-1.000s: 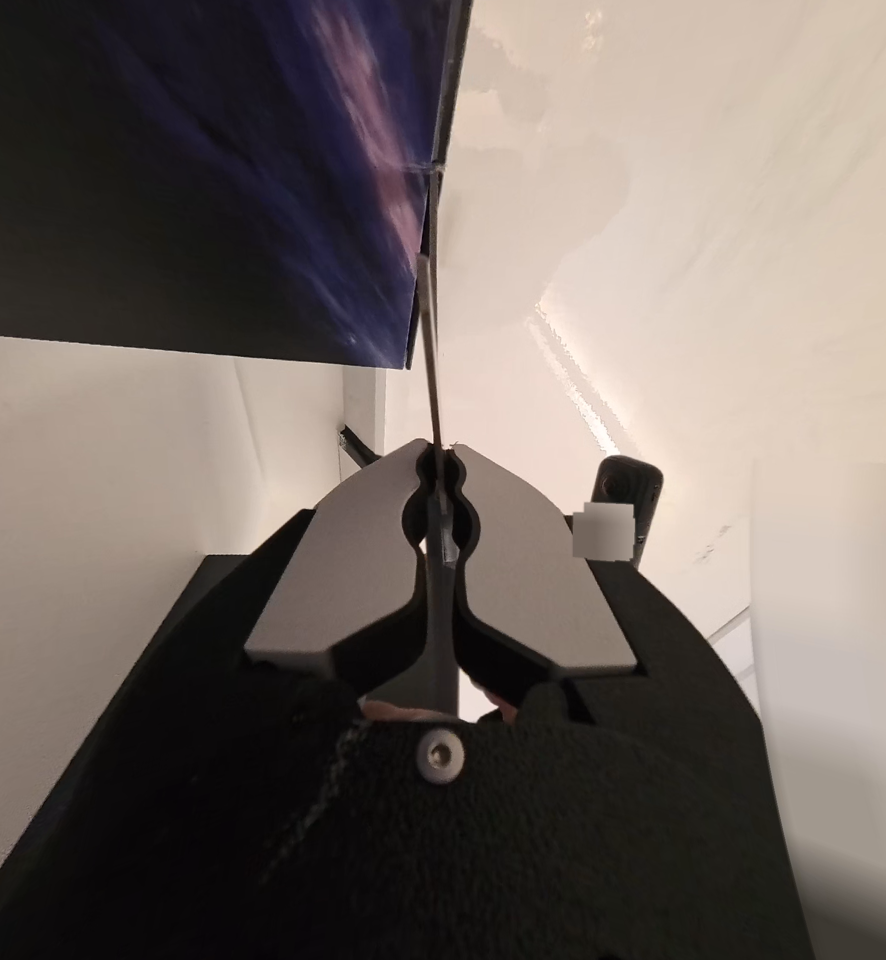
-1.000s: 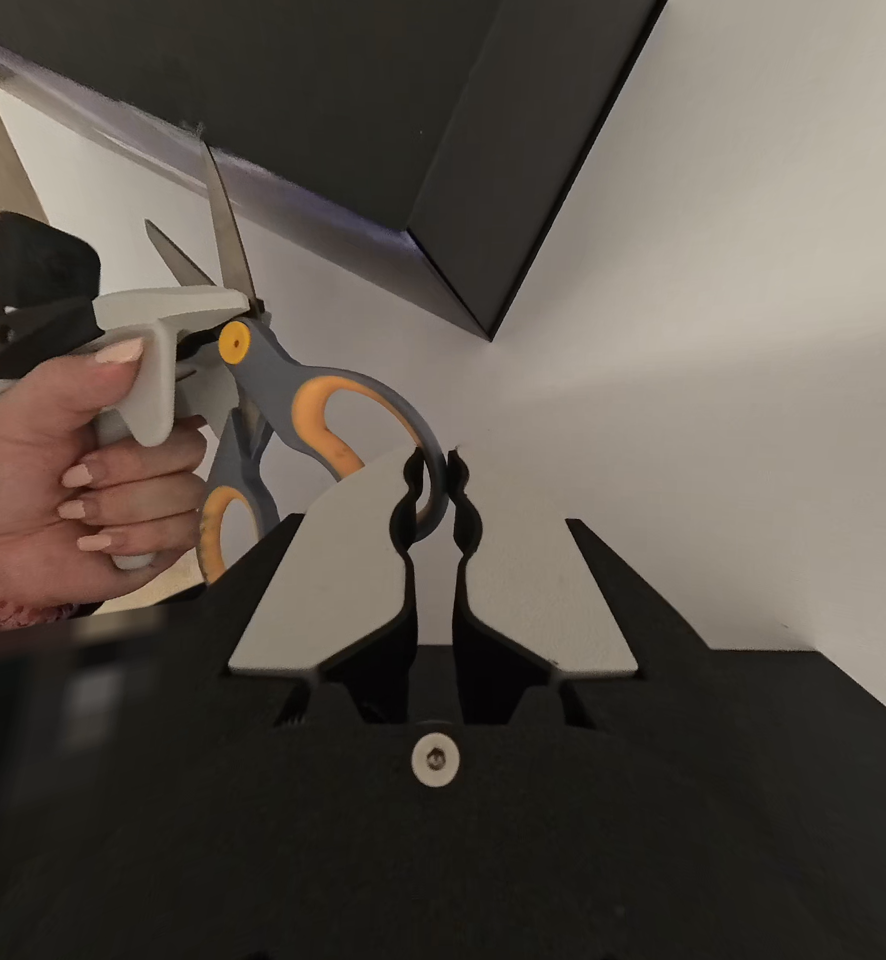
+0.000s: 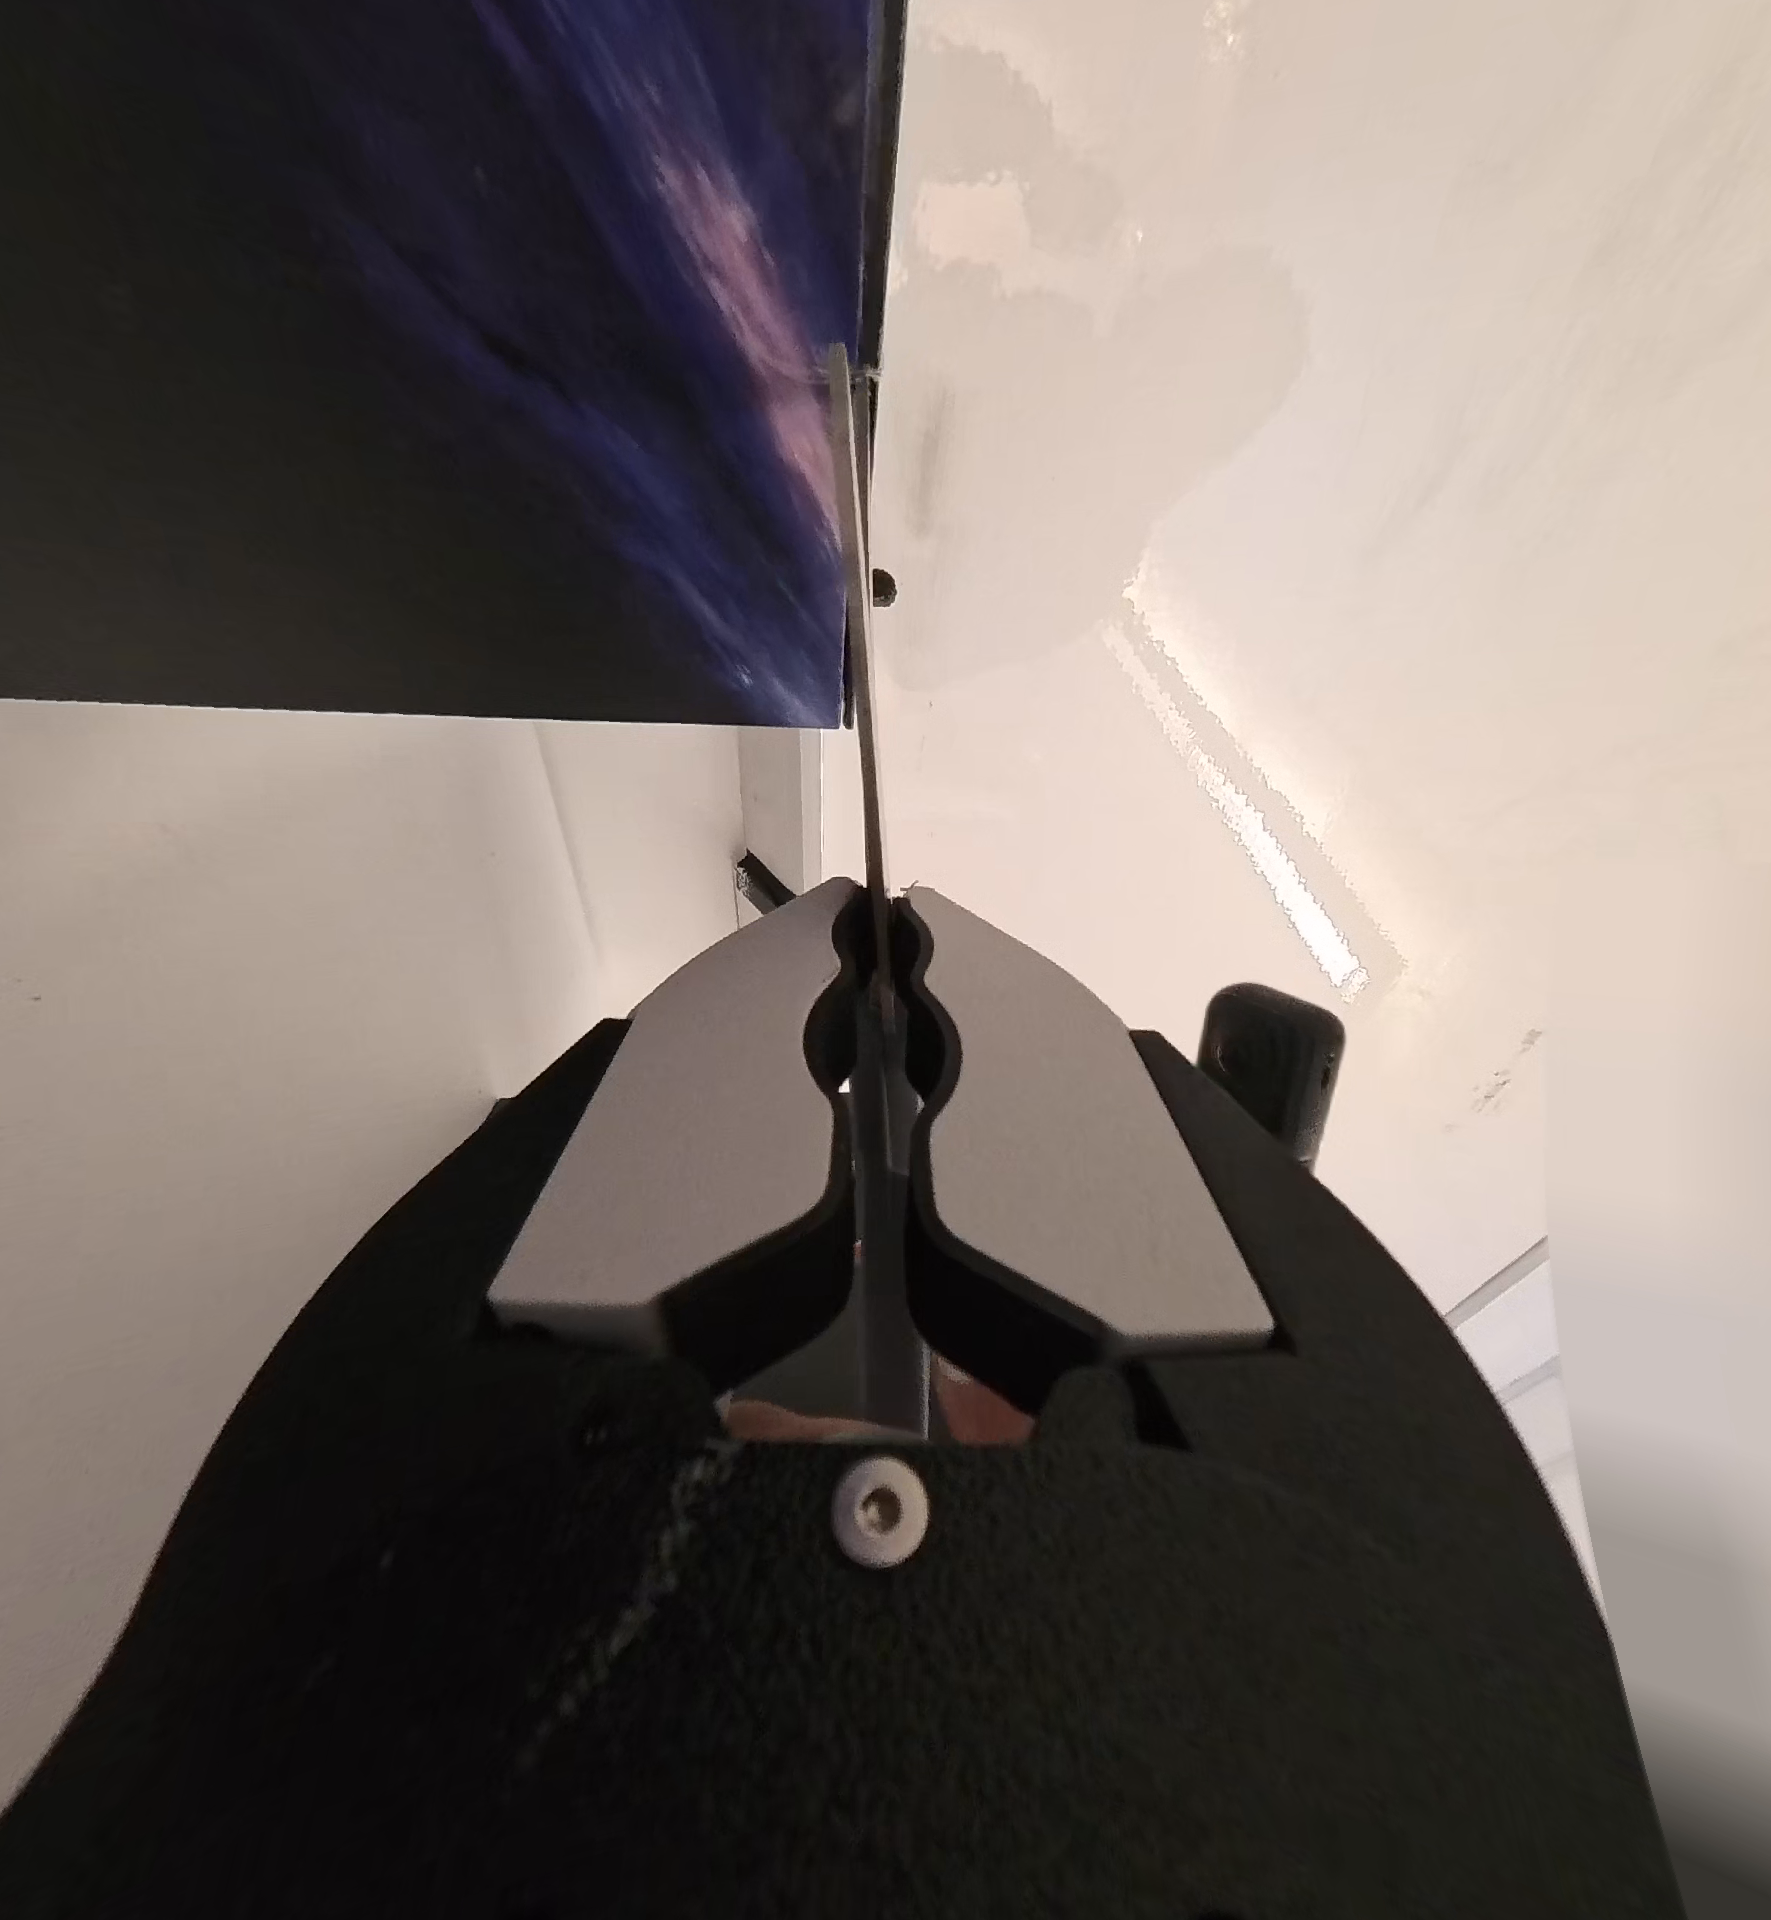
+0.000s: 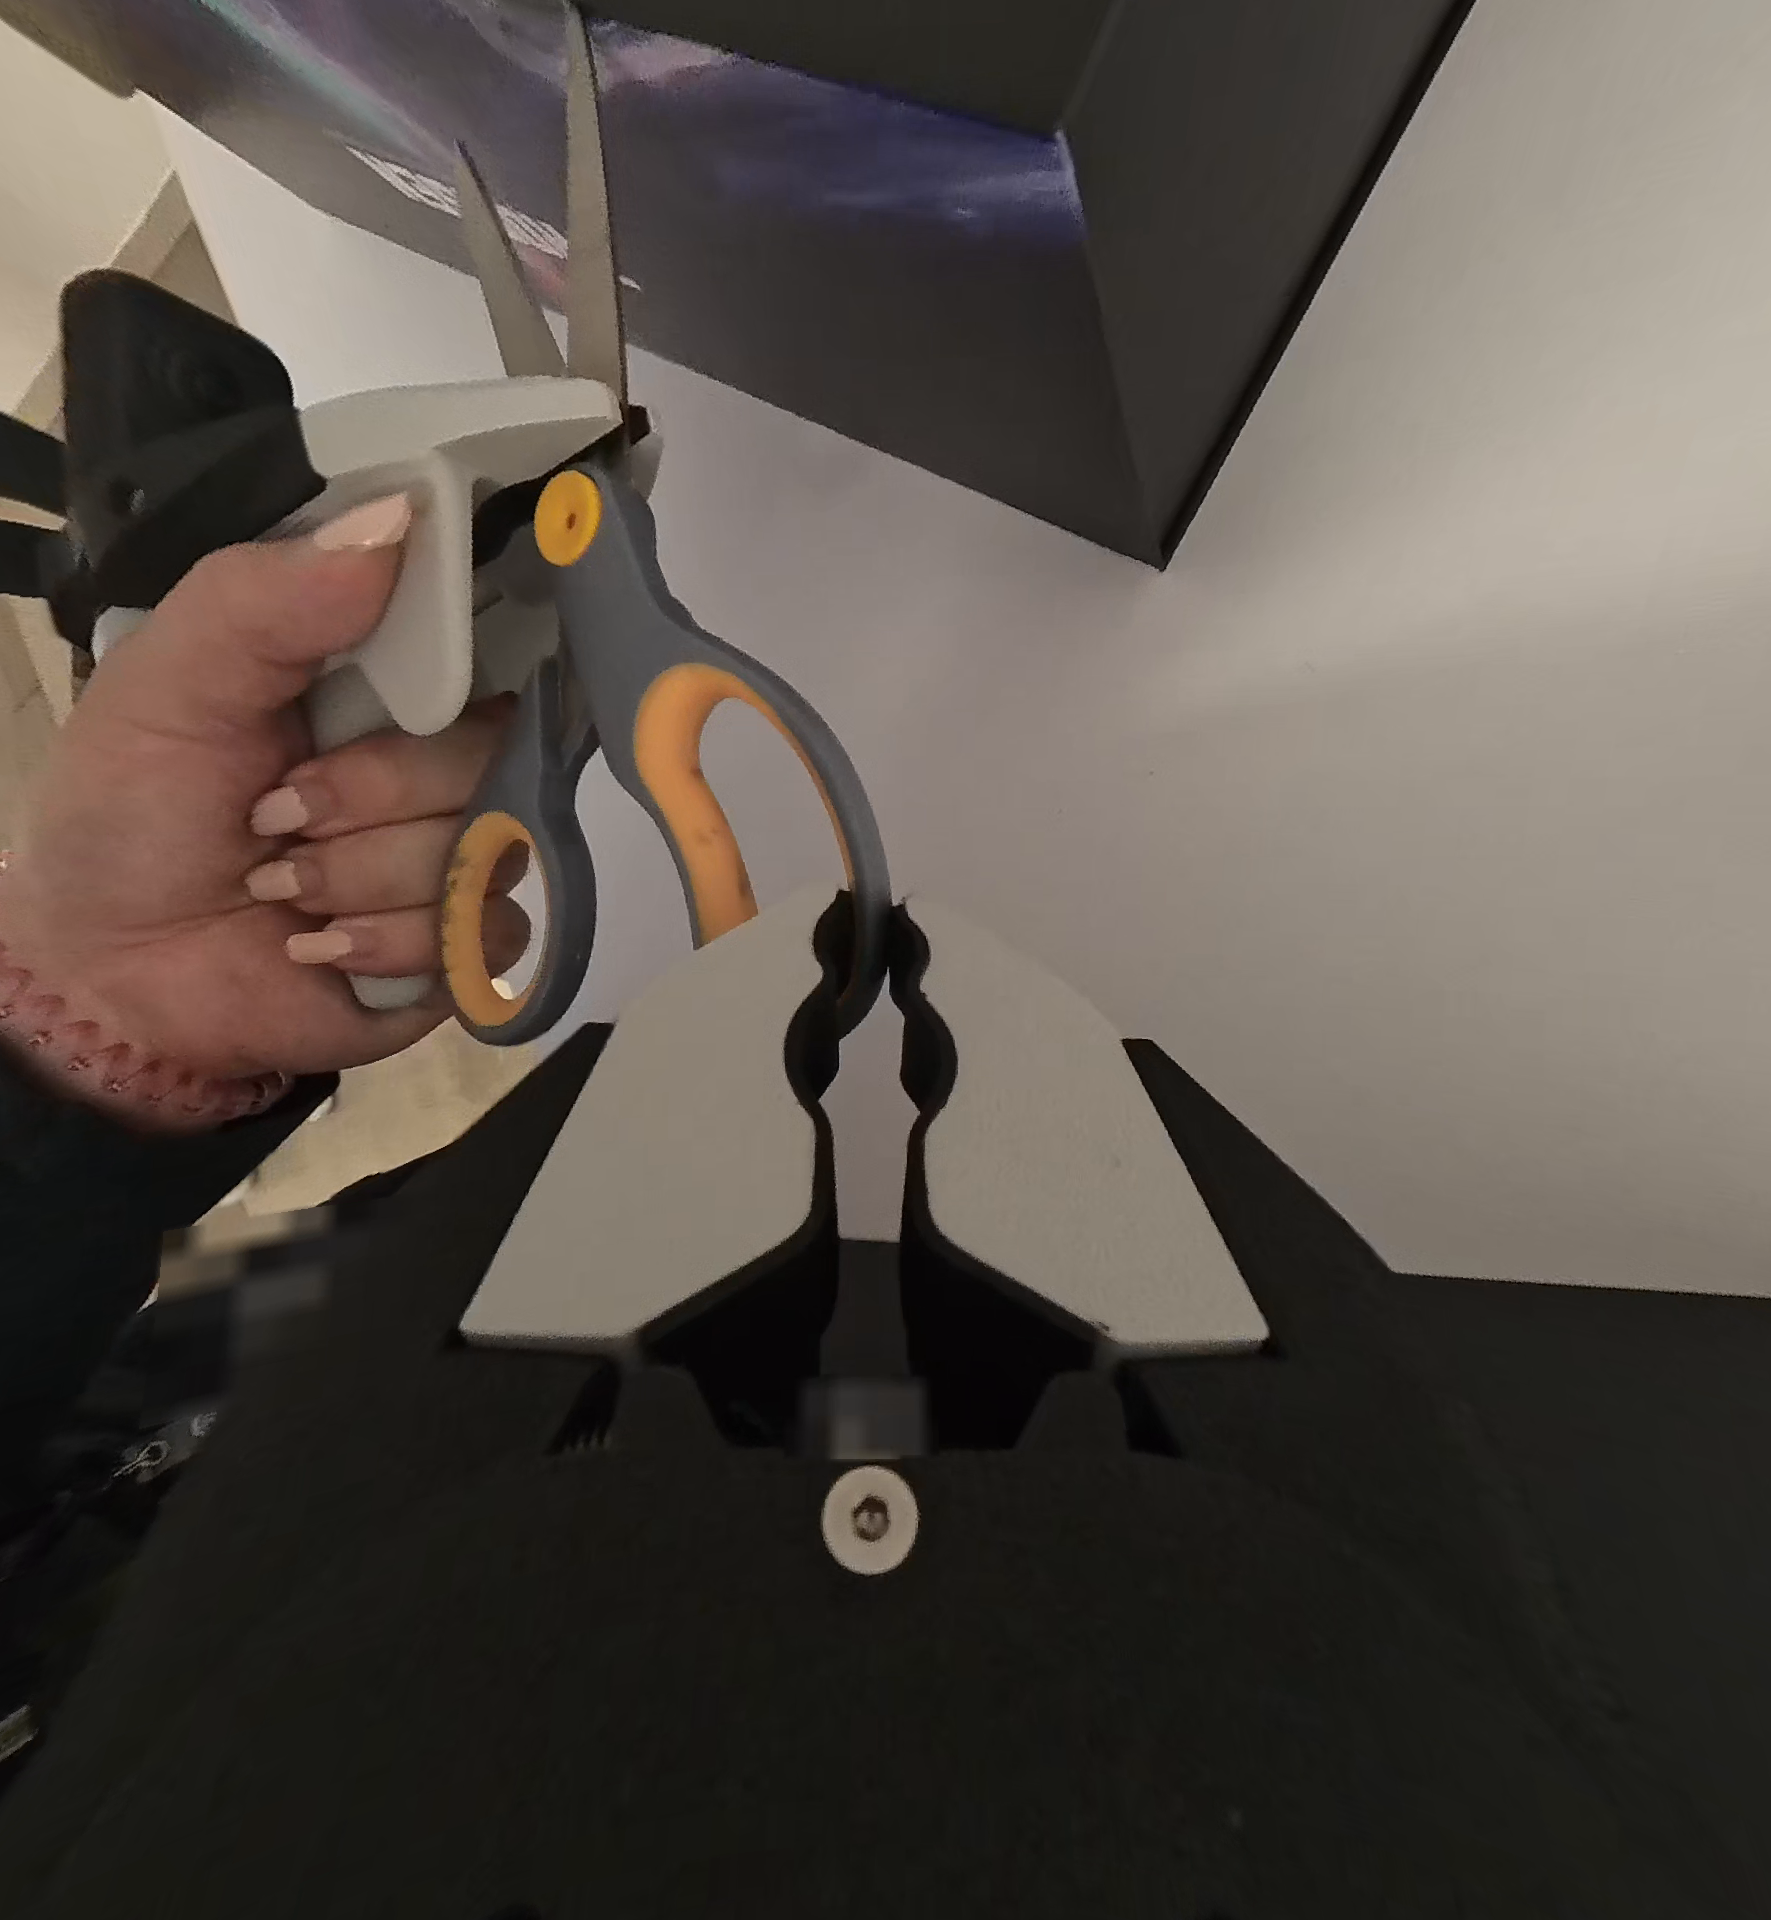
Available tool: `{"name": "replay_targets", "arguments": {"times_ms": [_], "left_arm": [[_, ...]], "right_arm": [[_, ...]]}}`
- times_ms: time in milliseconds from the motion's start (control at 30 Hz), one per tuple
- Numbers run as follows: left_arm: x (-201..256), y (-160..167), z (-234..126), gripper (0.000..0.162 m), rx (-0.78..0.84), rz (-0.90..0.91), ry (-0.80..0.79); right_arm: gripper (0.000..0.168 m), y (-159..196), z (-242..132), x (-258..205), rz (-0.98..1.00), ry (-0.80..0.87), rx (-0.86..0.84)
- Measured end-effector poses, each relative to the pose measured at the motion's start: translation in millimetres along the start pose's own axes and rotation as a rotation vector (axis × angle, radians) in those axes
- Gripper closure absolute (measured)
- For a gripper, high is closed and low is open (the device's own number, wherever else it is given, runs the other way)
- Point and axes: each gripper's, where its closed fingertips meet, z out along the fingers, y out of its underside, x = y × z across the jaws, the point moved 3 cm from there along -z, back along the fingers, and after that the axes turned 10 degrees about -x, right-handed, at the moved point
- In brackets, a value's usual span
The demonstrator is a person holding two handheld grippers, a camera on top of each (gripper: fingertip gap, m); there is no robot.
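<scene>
Steel scissors (image 4: 590,582) with grey-and-orange handles are being worked by both tools: the left gripper (image 3: 883,904) is pinching them near the pivot, its fingers closed on the metal, while the right gripper (image 4: 873,909) is clamping the larger handle loop. Both blades are parted and reaching up to the lower edge of a dark box (image 4: 964,260) with a purple-blue printed face; whether they are touching it is hard to tell. Doing this well means keeping the blades square to that edge.
</scene>
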Motion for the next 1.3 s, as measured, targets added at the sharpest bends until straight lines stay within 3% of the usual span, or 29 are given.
{"name": "replay_targets", "arguments": {"times_ms": [233,967,1300], "left_arm": [[-2,0,2,0.16,0.01,0.016,-0.019],[3,1,36,0.16,0.061,0.008,-0.009],[3,-3,28,0.161,0.05,0.023,-0.018]], "right_arm": [[0.162,2,3,-1,0.01,0.001,0.005],[0.156,-70,-20,54,-0.01,0.164,0.099],[0.155,-70,-11,53,-0.008,0.125,0.075]]}}
